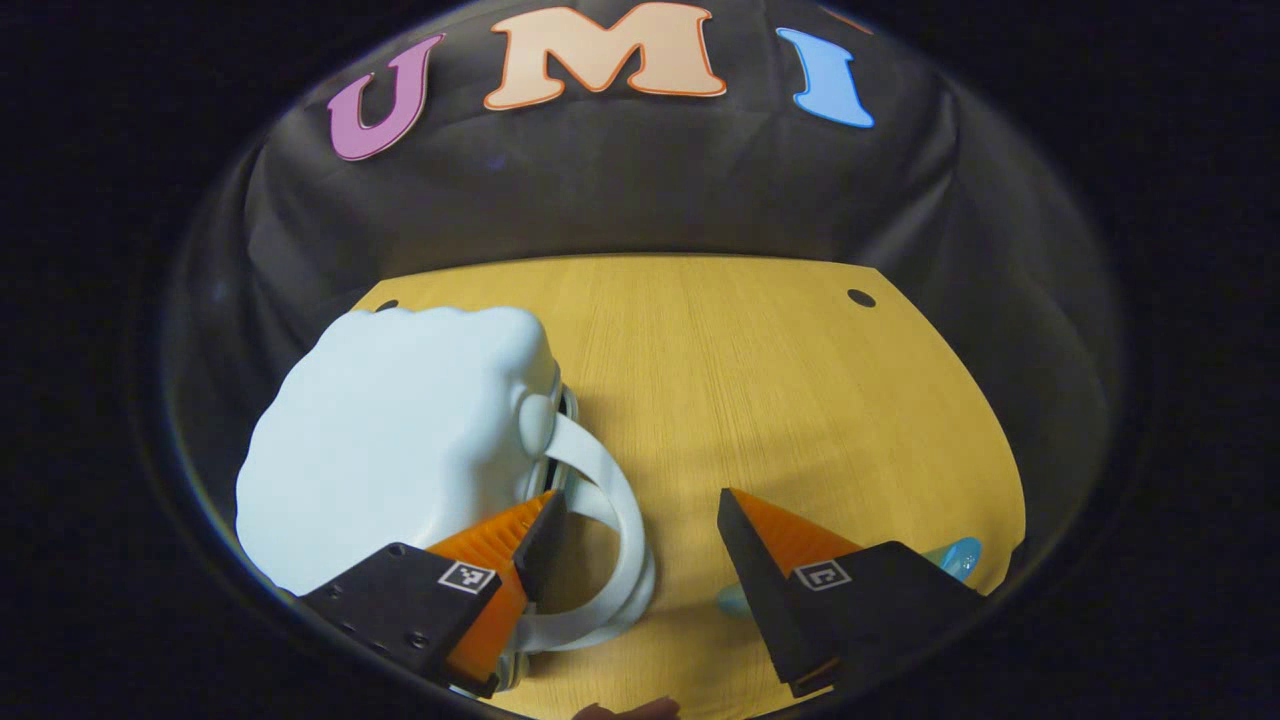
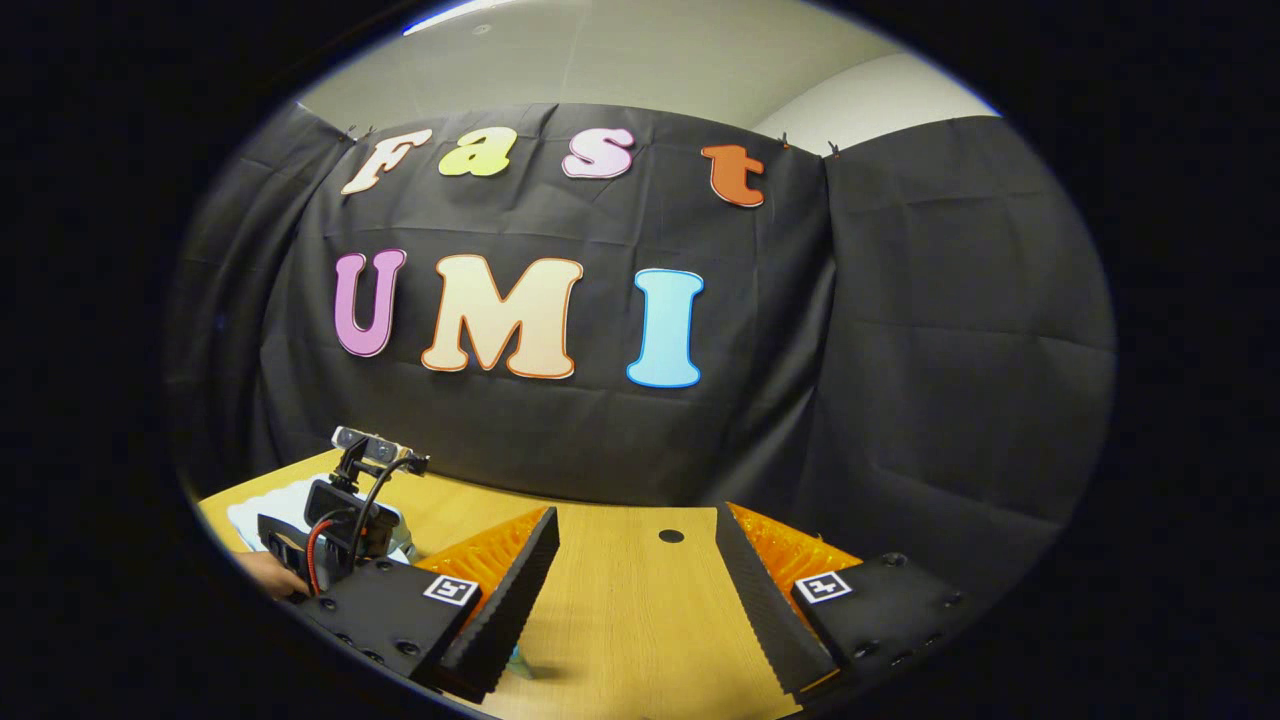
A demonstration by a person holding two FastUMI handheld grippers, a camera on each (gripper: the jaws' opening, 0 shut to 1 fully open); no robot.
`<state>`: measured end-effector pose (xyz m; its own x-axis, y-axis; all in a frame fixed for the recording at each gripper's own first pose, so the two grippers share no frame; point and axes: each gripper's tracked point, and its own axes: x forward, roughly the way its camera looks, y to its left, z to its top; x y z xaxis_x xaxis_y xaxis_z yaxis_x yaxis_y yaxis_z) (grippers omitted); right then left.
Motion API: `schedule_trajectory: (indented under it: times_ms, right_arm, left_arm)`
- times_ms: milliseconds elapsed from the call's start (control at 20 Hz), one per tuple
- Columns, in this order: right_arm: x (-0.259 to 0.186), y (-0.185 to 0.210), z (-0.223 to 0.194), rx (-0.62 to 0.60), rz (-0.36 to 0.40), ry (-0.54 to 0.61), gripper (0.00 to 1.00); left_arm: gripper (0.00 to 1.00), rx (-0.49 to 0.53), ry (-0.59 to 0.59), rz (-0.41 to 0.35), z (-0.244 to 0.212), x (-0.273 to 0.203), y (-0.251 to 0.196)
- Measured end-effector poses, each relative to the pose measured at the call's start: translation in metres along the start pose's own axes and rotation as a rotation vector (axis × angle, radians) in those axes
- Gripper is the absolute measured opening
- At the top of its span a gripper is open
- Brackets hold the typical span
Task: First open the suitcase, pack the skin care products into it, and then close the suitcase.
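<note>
A small pale blue suitcase (image 1: 395, 440) lies closed on the wooden table (image 1: 760, 400) at the left, its white loop handle (image 1: 615, 520) pointing toward me. My left gripper (image 1: 640, 520) hovers open over the handle, one finger beside the case's edge and the other over bare wood. A light blue skin care item (image 1: 958, 556) peeks out behind the right finger. In the right gripper view, my right gripper (image 2: 637, 545) is open above the table with nothing between its fingers. The left gripper's body (image 2: 345, 515), held by a hand, sits over the suitcase (image 2: 268, 515) at far left.
Black cloth walls close off the back and sides of the table. Round holes (image 1: 861, 298) mark the tabletop's far corners. A bit of a small teal object (image 2: 518, 662) shows under my right gripper's left finger.
</note>
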<state>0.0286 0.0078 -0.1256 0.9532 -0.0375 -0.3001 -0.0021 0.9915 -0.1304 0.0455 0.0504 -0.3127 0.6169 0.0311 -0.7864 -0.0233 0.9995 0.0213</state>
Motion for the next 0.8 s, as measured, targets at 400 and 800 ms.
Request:
schedule_trajectory:
  times_ms: [400,800]
  right_arm:
    - [0.003,0.0,0.0,-0.009,-0.008,-0.005,0.99]
    - [0.003,0.003,0.002,0.005,-0.004,-0.022,0.99]
  left_arm:
    - [0.71,-0.062,0.148,0.006,-0.02,0.017,0.007]
    - [0.14,-0.079,0.224,-0.057,-0.036,0.023,0.003]
